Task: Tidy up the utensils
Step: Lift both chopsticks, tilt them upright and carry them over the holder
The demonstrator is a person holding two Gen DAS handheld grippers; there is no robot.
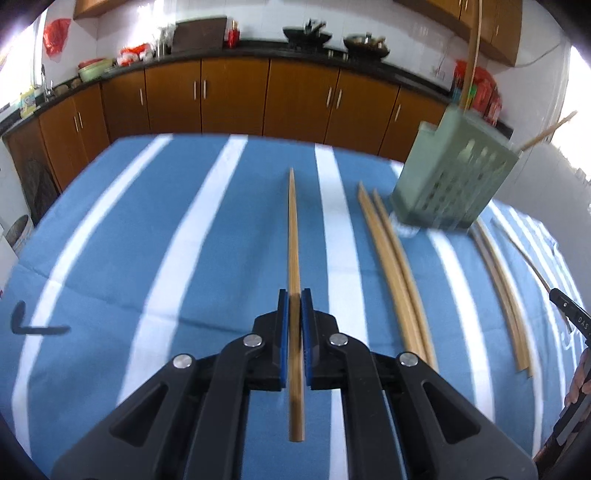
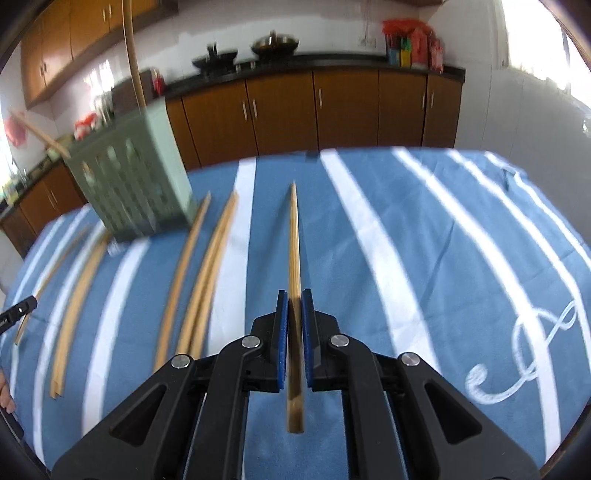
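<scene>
Brown wooden kitchen cupboards [image 1: 236, 96] run along the back wall under a dark counter, and black pans [image 1: 306, 35] sit on top of it. Closer in stands the table, covered by a blue cloth with white stripes [image 1: 155, 229].

On the cloth stands a pale green plastic holder with holes in its sides [image 1: 454, 181]. It looks tilted in both views, though that may be the lens. Two long wooden sticks [image 1: 474, 55] poke out of its top.

Loose wooden chopsticks lie flat on the cloth. In the left wrist view, a pair of chopsticks [image 1: 395, 269] lies side by side just beside the green holder. More chopsticks [image 1: 506, 295] lie farther right, near the edge of the picture. The right wrist view shows the same loose sticks to the left of the gripper.

The left hand-held gripper [image 1: 294, 295] is black with blue pads [image 1: 282, 332]. It is pinching one straight wooden chopstick [image 1: 293, 229] between the pads. The thin end points away toward the cupboards, and the thick end sticks out toward the camera.

The right hand-held gripper [image 2: 294, 295] looks the same. It is pinching another long wooden chopstick [image 2: 294, 236] the same way, with the point facing forward.

Everything is a bit blurry.
</scene>
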